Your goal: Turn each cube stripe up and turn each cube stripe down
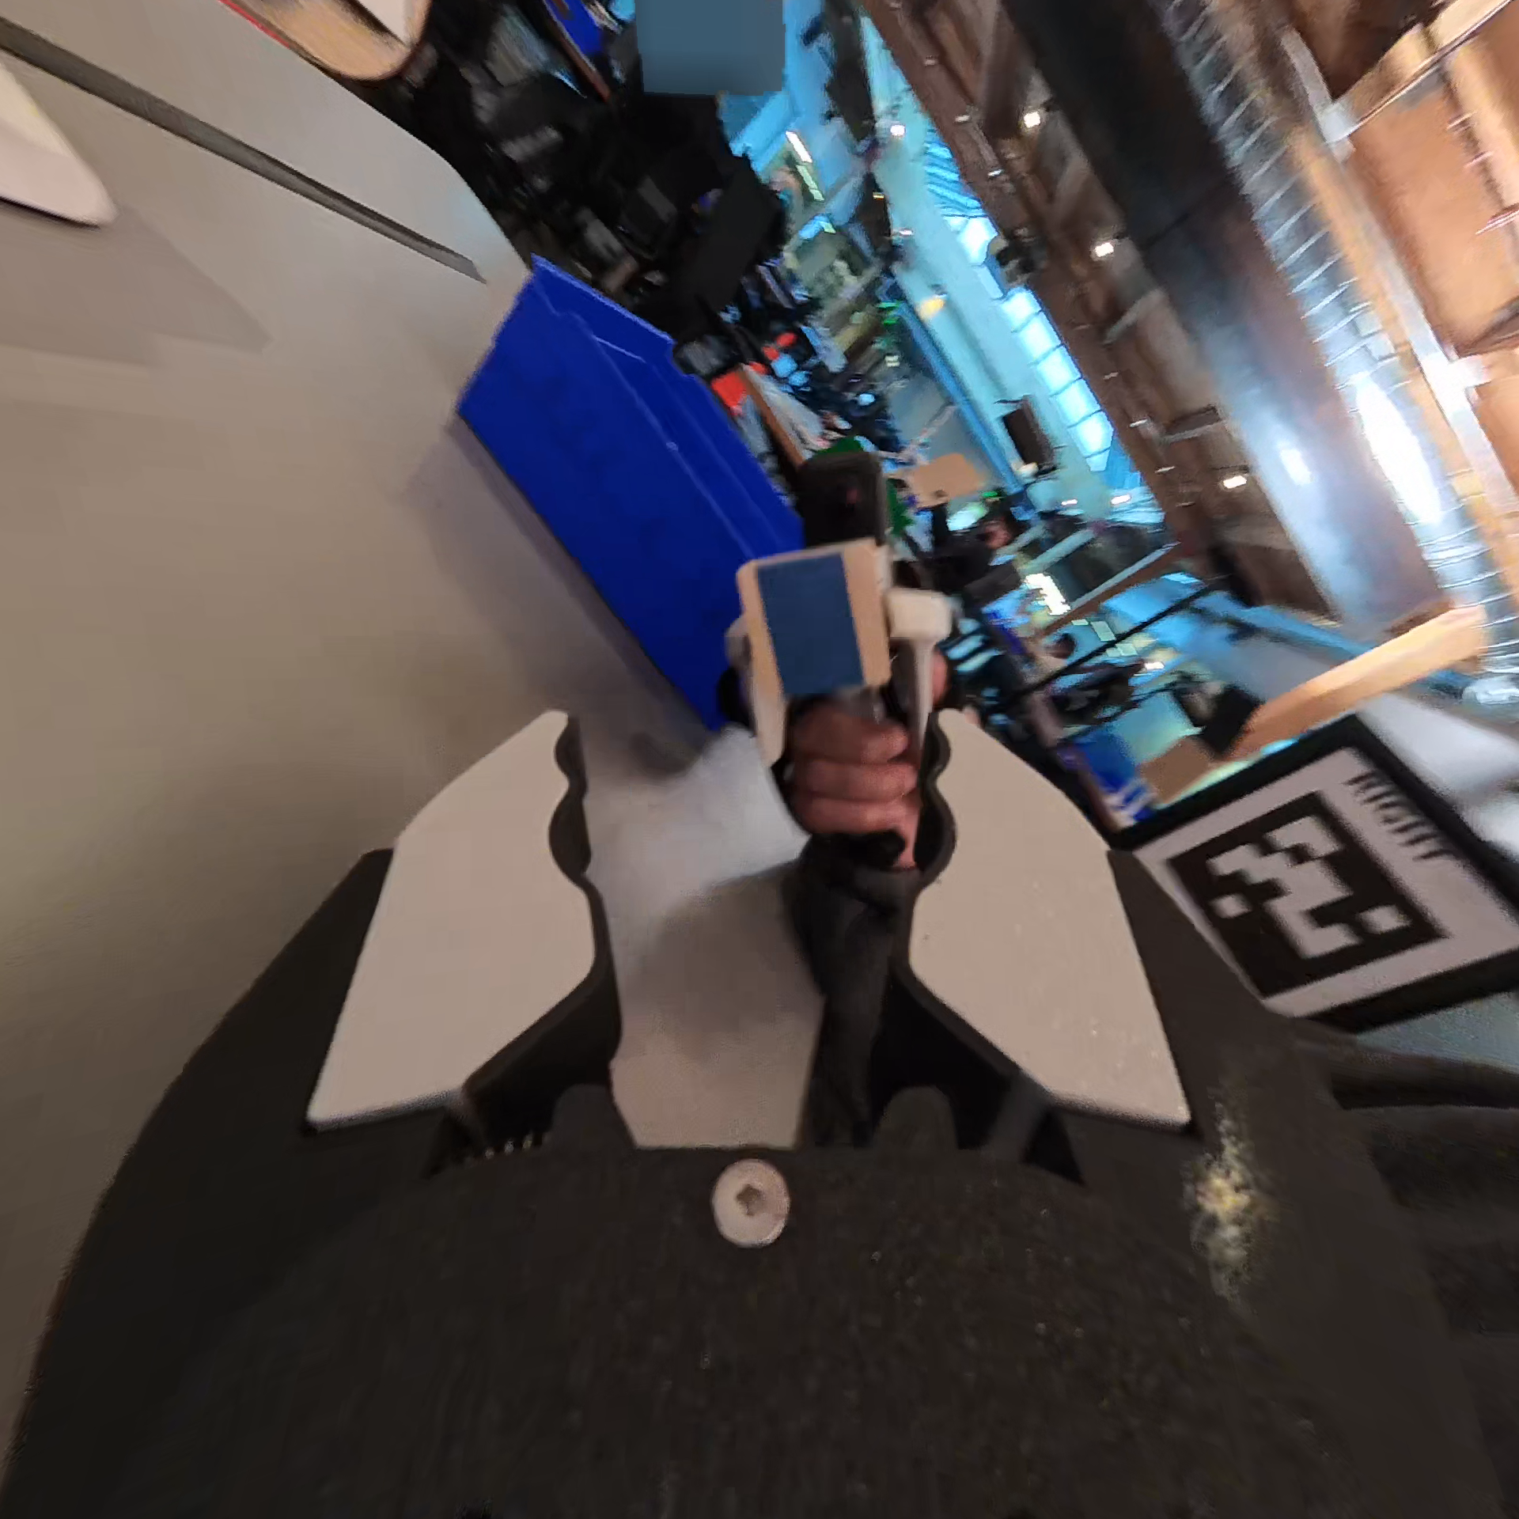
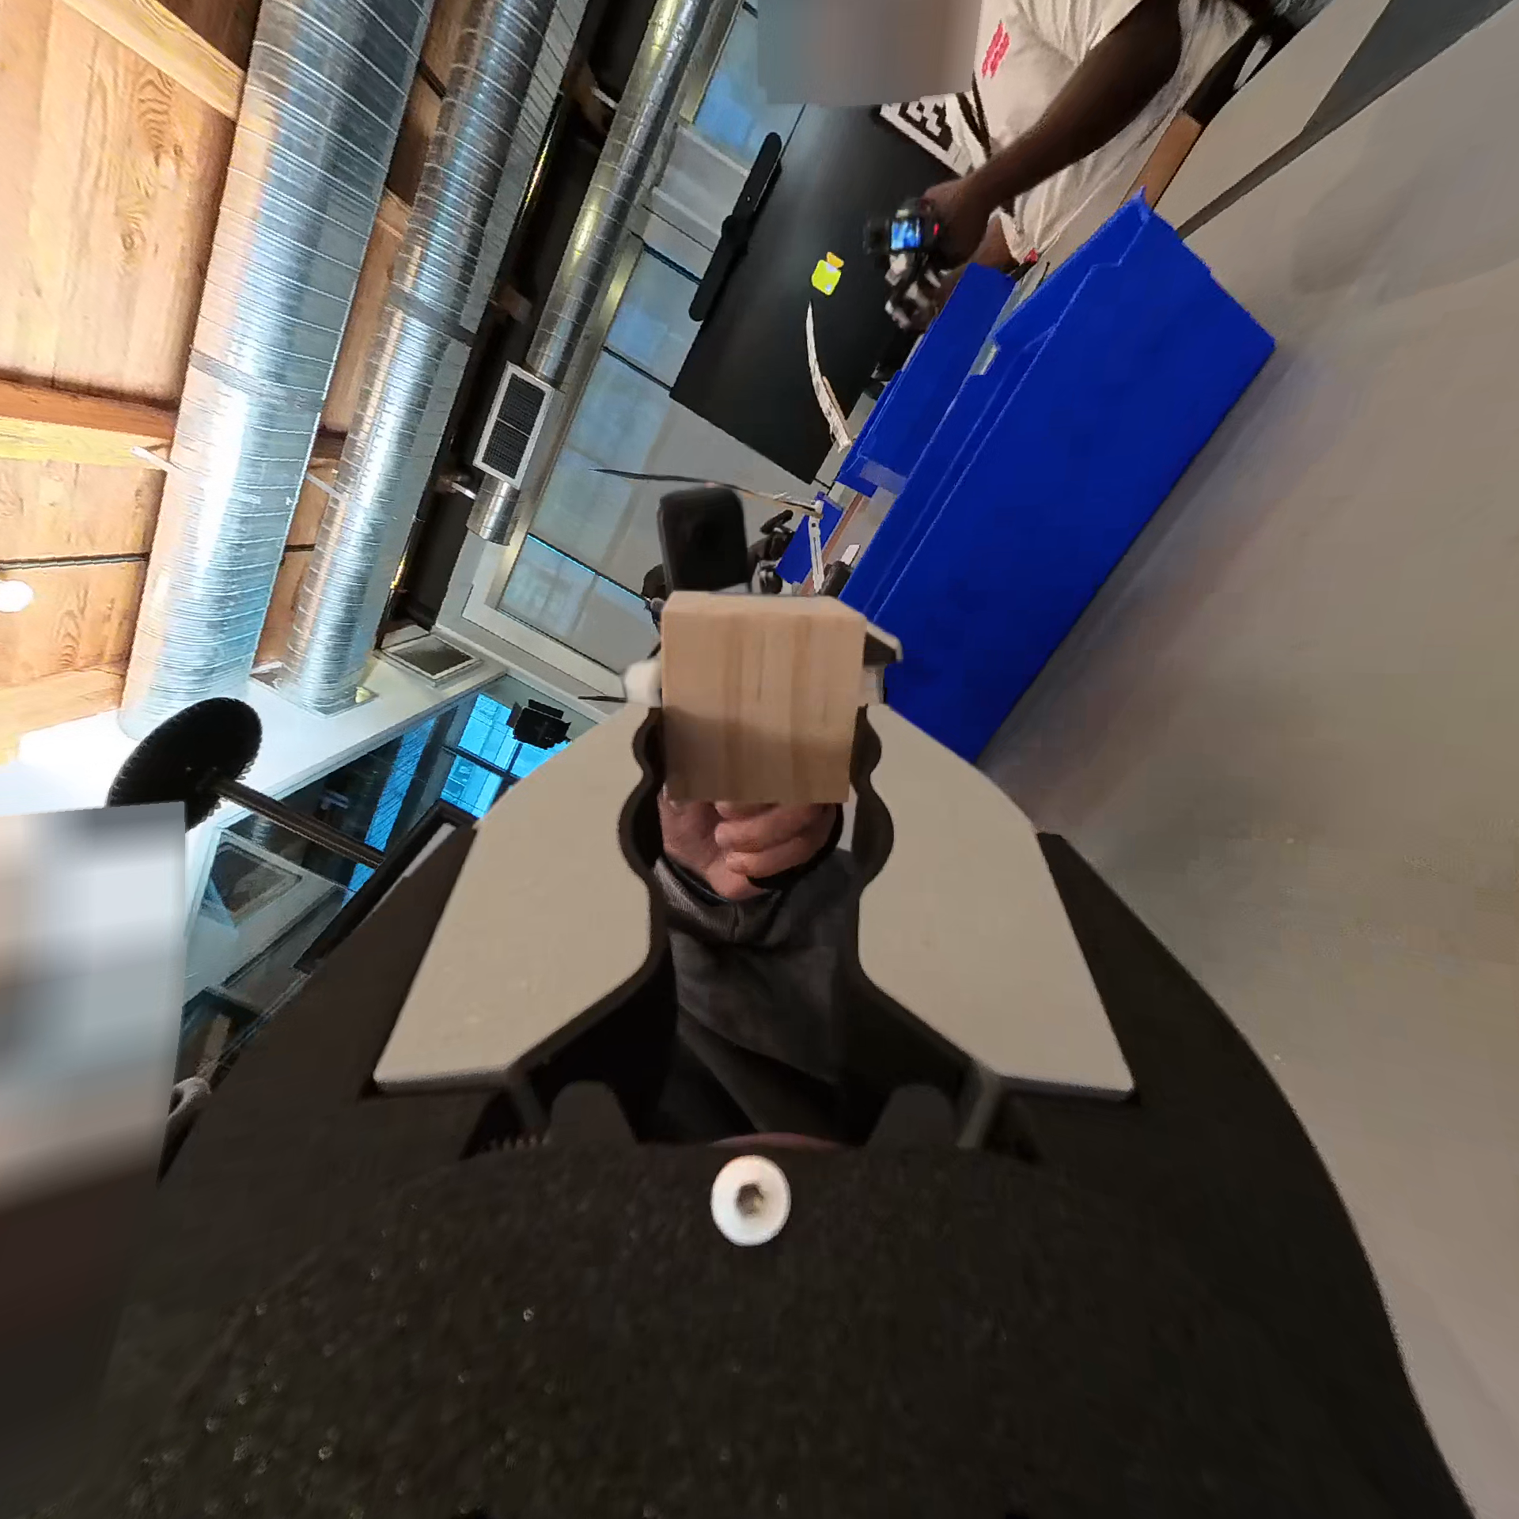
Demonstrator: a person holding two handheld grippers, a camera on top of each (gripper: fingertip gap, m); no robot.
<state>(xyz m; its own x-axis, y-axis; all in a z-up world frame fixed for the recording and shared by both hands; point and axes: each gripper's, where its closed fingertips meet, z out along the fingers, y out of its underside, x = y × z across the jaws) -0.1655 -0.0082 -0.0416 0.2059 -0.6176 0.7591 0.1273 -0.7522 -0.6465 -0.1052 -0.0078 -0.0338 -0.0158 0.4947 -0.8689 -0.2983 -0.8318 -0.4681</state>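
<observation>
Right hand-held gripper [image 2: 760,744] is clamped on one wooden cube [image 2: 760,690], its two grey fingers pressing the cube's opposite sides right at the tips. The face turned toward its own camera is plain pale wood with faint grain lines. From the left wrist view the same cube [image 1: 810,633] shows its far face, which carries a single broad blue stripe running edge to edge with pale margins on either side (the picture is a little blurred there). The cube is held off the grey worktop [image 1: 205,575], between the two grippers, which point at each other. Left hand-held gripper [image 1: 756,740] is spread wide with nothing between its fingers, and the cube sits ahead of its tips, apart from them. One hand [image 1: 855,789] grips the handle below the cube. Blue bins [image 2: 1068,493] stand on the worktop, at least two in the right wrist view. One black-and-white square-patterned marker [image 1: 1315,896] lies at the right of the left wrist view. Three silver ducts [image 2: 271,329] run along the wooden ceiling. One person in a white shirt with red print [image 2: 1068,82] stands beyond the bins.
</observation>
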